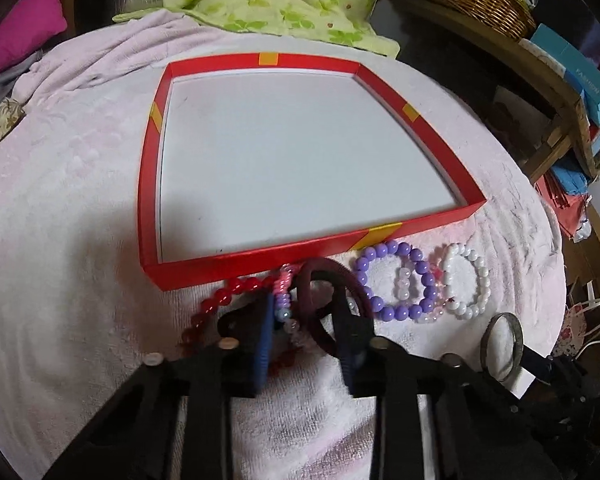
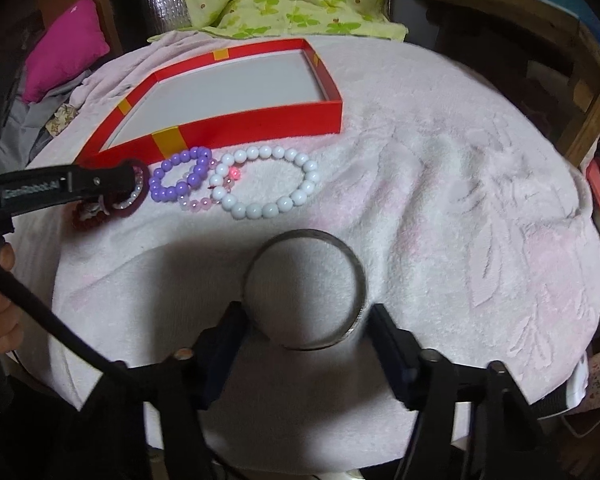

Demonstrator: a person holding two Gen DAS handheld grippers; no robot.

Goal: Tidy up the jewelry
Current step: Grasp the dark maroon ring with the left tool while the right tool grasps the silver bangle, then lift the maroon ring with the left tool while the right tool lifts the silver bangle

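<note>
A: Currently, what is the state of each tool?

B: Left gripper (image 1: 300, 312): jaws drawn narrow over a cluster of bracelets just in front of the red tray (image 1: 152, 184). One finger passes through the dark maroon bangle (image 1: 320, 304); the other sits among the pink-and-pastel beaded bracelet (image 1: 282, 300) and the red beaded bracelet (image 1: 220, 304). The pads appear to pinch the pastel strand and perhaps the bangle rim, but the tips cover the contact, so a firm grip cannot be confirmed.

A: And the right?

B: Right gripper (image 2: 304, 320): jaws half apart, straddling the silver metal bangle (image 2: 305, 290), which lies flat on the pink towel (image 2: 460, 200). One pad is touching or nearly touching each outer side of the ring. In my judgement it is not yet clamped.

A: Where do the remaining pieces lie?

B: The purple beaded bracelet (image 2: 182, 176) and white beaded bracelet (image 2: 268, 184) lie side by side on the towel, just beside the tray's near wall, with a pale pink strand (image 2: 198, 202) overlapping between them. The tray floor holds nothing.

A: Which relation governs the next move?

B: The tray lies directly ahead of the left gripper, its near wall just beyond the fingertips, so the left hand is the nearer one. For the right gripper the tray lies ahead and to the left, well apart, beyond the purple and white bracelets. Any load must be lifted clear of the near wall before it is carried forward.
</note>
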